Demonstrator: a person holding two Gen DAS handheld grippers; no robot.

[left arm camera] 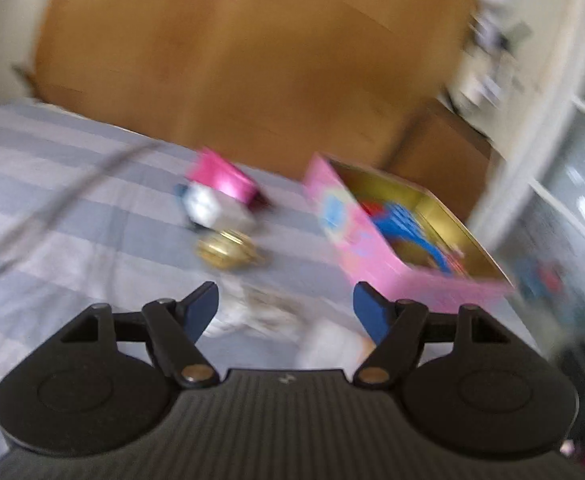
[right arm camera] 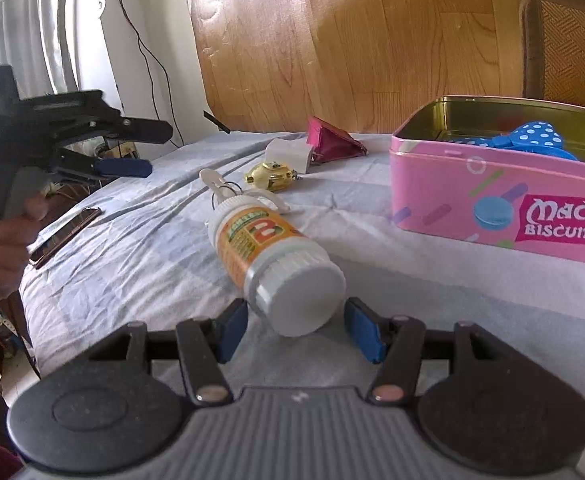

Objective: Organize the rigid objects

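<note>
In the right wrist view my right gripper is open, its jaws on either side of the capped end of a white and orange bottle lying on the bed. A pink biscuit tin stands open at right with a blue polka-dot item inside. My left gripper is open, held above the bed at left. The left wrist view is blurred: my left gripper is open and empty above the sheet, with the tin ahead at right.
A gold trinket, a white tag and a magenta pouch lie behind the bottle. A flat dark bar lies near the bed's left edge. A wooden headboard stands behind.
</note>
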